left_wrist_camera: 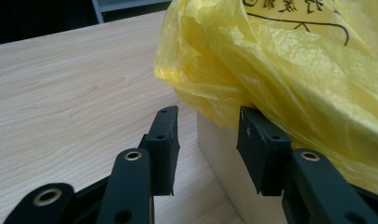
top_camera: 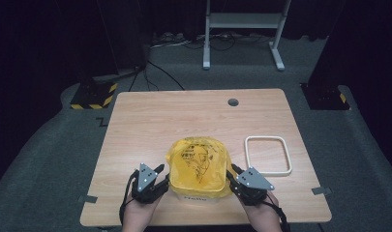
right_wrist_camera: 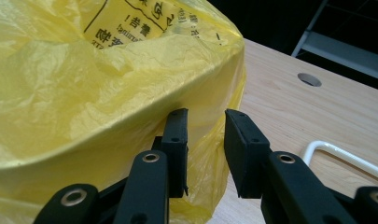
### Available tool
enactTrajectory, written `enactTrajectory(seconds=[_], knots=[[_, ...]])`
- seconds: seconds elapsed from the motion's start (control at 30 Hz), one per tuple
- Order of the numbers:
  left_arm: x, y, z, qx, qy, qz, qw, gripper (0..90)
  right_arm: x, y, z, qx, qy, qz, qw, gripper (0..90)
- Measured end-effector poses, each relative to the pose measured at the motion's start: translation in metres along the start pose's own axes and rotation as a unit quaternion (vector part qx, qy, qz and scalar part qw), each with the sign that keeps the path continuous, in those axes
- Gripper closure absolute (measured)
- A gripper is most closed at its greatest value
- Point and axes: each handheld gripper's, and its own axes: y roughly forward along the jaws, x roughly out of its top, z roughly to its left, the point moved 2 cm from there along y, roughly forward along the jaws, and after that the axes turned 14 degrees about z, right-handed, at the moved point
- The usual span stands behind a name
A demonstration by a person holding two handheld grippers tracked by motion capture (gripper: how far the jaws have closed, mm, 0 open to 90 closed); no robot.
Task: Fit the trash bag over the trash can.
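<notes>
we see one yellow bag (top_camera: 199, 164) over one white box (top_camera: 196, 197) near the counter (top_camera: 150, 121) front, one white frame (top_camera: 268, 155) beside it; two hand-held grippers, left hand-held gripper (top_camera: 159, 178) and right hand-held gripper (top_camera: 232, 175), flank it, jaws apart, unclamped.

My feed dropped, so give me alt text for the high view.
A yellow plastic bag covers a white bin at the near edge of a wooden table, flanked by the left gripper and right gripper. A white rectangular frame lies right.

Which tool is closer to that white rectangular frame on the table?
Right. The right tool sits just beside the white frame, while the left tool is across the yellow bag from it.
</notes>
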Motion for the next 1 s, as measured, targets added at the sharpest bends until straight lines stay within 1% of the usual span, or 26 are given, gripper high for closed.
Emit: enactTrajectory(seconds=[0.07, 0.13, 0.17, 0.2, 0.23, 0.27, 0.3, 0.33, 0.37, 0.43, 0.47, 0.53, 0.63, 0.67, 0.7, 0.77, 0.83, 0.87, 0.9, 0.93, 0.97, 1.0], knots=[[0.004, 0.005, 0.003, -0.003, -0.002, -0.002, 1.0, 58.3, -0.001, 0.0, 0.001, 0.001, 0.003, 0.002, 1.0, 71.3], [0.012, 0.013, 0.009, -0.005, -0.001, -0.003, 1.0, 59.5, -0.003, -0.001, 0.005, -0.002, -0.002, 0.004, 1.0, 72.5], [0.016, 0.018, 0.015, -0.01, -0.001, -0.005, 0.9999, 60.2, -0.004, -0.002, 0.007, -0.002, -0.004, 0.004, 1.0, 72.5], [0.021, 0.024, 0.021, -0.021, -0.007, -0.006, 0.9997, 61.4, -0.005, -0.003, 0.01, -0.002, -0.006, 0.004, 1.0, 72.5], [0.026, 0.031, 0.028, -0.025, -0.012, -0.002, 0.9996, 61.6, -0.006, -0.003, 0.014, 0.001, -0.009, 0.004, 1.0, 72.1], [0.03, 0.037, 0.034, -0.023, -0.012, -0.001, 0.9996, 60.9, -0.007, -0.003, 0.016, 0.006, -0.011, 0.003, 0.9999, 70.9], [0.034, 0.042, 0.039, -0.028, -0.018, 0.0, 0.9995, 60.1, -0.008, -0.003, 0.02, 0.009, -0.013, 0.004, 0.9999, 69.8], [0.035, 0.045, 0.044, -0.025, -0.023, 0.0, 0.9994, 57.1, -0.009, -0.002, 0.023, 0.01, -0.018, 0.006, 0.9998, 68.6], [0.035, 0.046, 0.048, -0.023, -0.035, -0.006, 0.9991, 56.0, -0.009, -0.003, 0.024, 0.011, -0.02, 0.005, 0.9997, 68.6], [0.033, 0.041, 0.05, -0.021, -0.049, -0.023, 0.9983, 56.1, -0.009, -0.007, 0.022, 0.009, -0.016, -0.005, 0.9998, 68.6], [0.03, 0.037, 0.049, -0.017, -0.054, -0.031, 0.9979, 56.0, -0.008, -0.01, 0.019, 0.008, -0.011, -0.011, 0.9998, 68.6], [0.023, 0.029, 0.044, -0.004, -0.05, -0.039, 0.998, 55.8, -0.004, -0.019, 0.012, 0.006, 0.0, -0.028, 0.9996, 69.1], [0.015, 0.019, 0.037, 0.003, -0.055, -0.057, 0.9969, 55.8, 0.003, -0.029, 0.001, -0.004, 0.003, -0.046, 0.9989, 70.1], [0.013, 0.019, 0.035, 0.003, -0.057, -0.059, 0.9967, 55.7, 0.008, -0.031, -0.004, -0.008, 0.008, -0.051, 0.9986, 70.5], [0.011, 0.017, 0.033, 0.004, -0.054, -0.059, 0.9968, 55.8, 0.011, -0.032, -0.008, -0.012, 0.01, -0.054, 0.9984, 70.8], [0.007, 0.018, 0.03, 0.0, -0.057, -0.054, 0.9969, 55.9, 0.019, -0.028, -0.019, -0.02, 0.02, -0.054, 0.9982, 71.4], [0.002, 0.018, 0.028, -0.002, -0.058, -0.047, 0.9972, 55.9, 0.026, -0.02, -0.031, -0.034, 0.029, -0.052, 0.9976, 71.5], [0.0, 0.018, 0.027, -0.005, -0.06, -0.045, 0.9972, 55.9, 0.031, -0.014, -0.039, -0.043, 0.038, -0.05, 0.9971, 71.6], [-0.002, 0.019, 0.025, -0.009, -0.06, -0.04, 0.9973, 55.8, 0.033, -0.009, -0.044, -0.047, 0.045, -0.048, 0.9967, 71.5], [-0.003, 0.019, 0.024, -0.01, -0.055, -0.035, 0.9978, 55.8, 0.035, -0.001, -0.051, -0.051, 0.052, -0.043, 0.9964, 71.5], [-0.003, 0.019, 0.023, -0.008, -0.053, -0.034, 0.998, 55.7, 0.036, 0.008, -0.057, -0.053, 0.058, -0.034, 0.9964, 71.5], [-0.002, 0.017, 0.023, -0.01, -0.056, -0.038, 0.9977, 55.7, 0.036, 0.017, -0.062, -0.053, 0.063, -0.023, 0.9963, 71.5]])
